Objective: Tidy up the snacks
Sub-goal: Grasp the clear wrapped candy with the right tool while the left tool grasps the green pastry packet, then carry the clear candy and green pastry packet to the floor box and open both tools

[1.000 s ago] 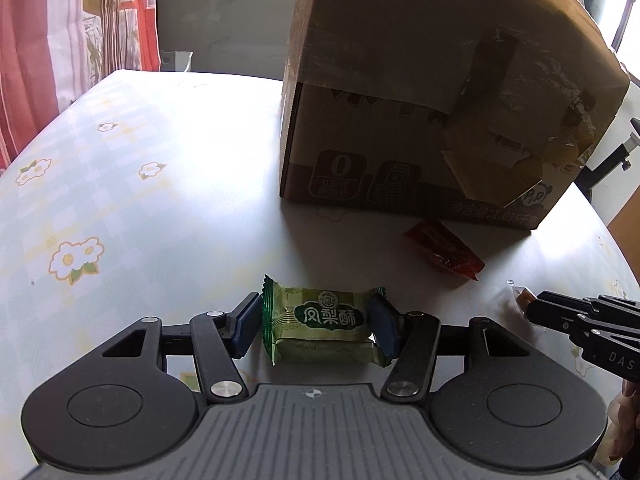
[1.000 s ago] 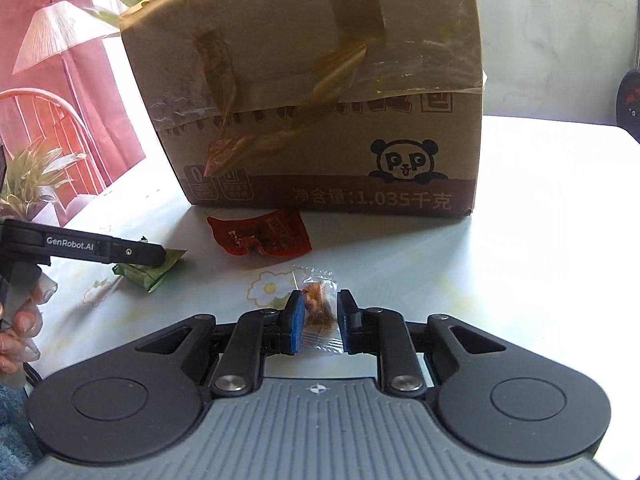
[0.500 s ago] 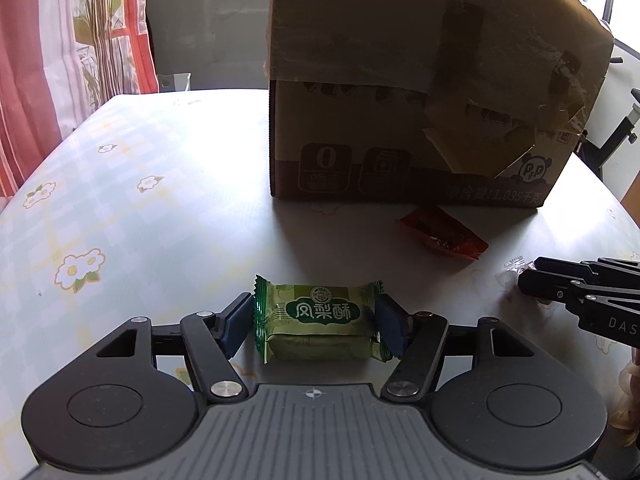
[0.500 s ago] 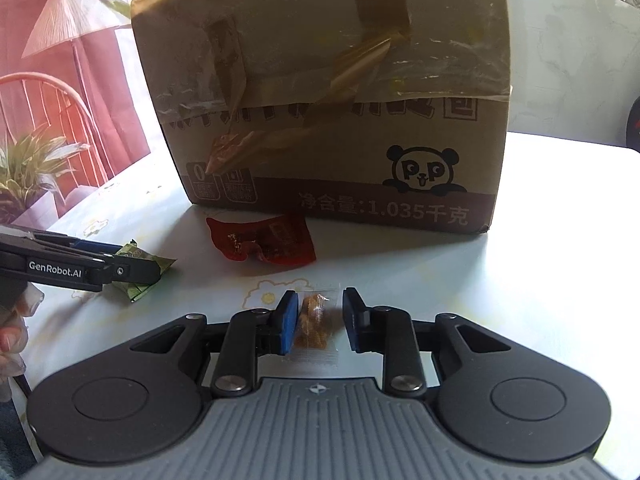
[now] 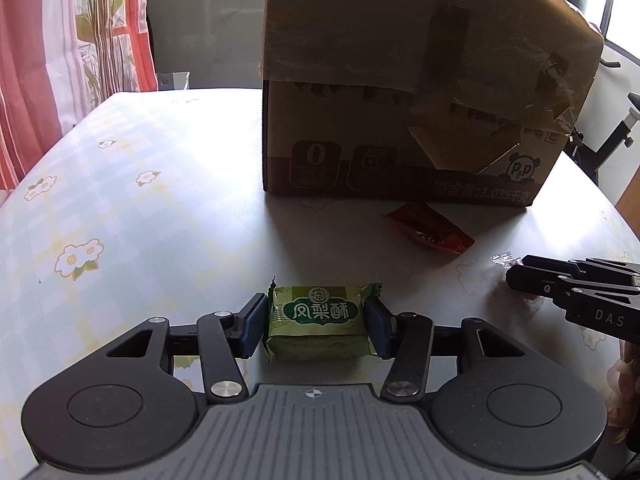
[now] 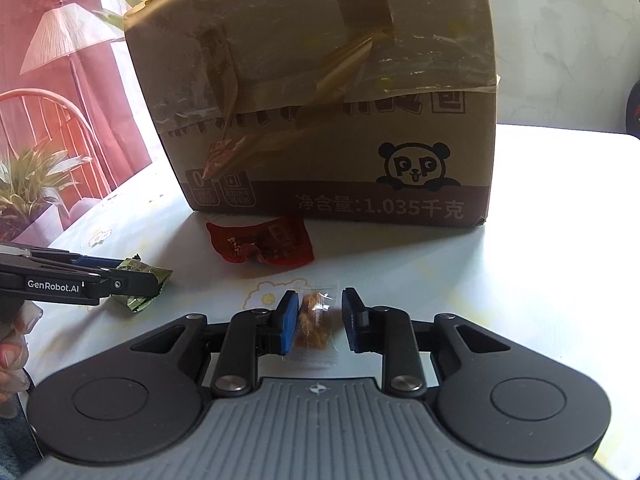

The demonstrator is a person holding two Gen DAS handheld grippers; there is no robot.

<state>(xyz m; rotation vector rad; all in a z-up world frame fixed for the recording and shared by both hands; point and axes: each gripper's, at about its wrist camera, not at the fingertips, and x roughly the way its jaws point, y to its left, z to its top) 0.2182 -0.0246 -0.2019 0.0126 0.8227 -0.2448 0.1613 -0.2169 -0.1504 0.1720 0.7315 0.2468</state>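
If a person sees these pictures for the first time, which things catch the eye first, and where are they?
The big taped cardboard box stands at the far side of the table. A red snack packet lies just before it. Nearer, the left gripper brackets a green pastry packet, and a small clear-wrapped snack sits between the right gripper jaws.

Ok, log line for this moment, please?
left gripper: jaws just closing, pressed on green snack | right gripper: open around candy | red packet: on table by box
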